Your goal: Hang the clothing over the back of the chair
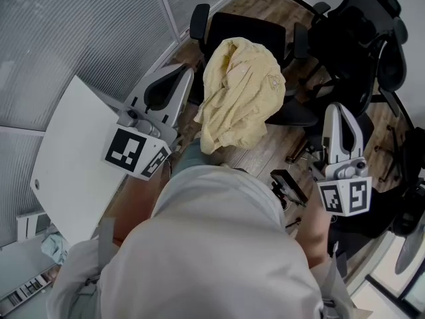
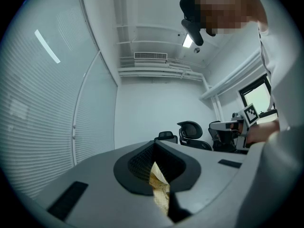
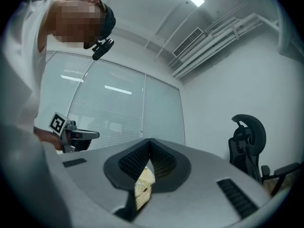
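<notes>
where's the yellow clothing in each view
Head view: the yellow clothing is at upper centre, draped over the back of the black chair.
Left gripper view: yellow clothing shows only as a thin sliver at bottom centre, in the slit between the closed jaws.
Right gripper view: yellow clothing is again a sliver at bottom centre.
Shared landmark: the slatted glass wall.
</notes>
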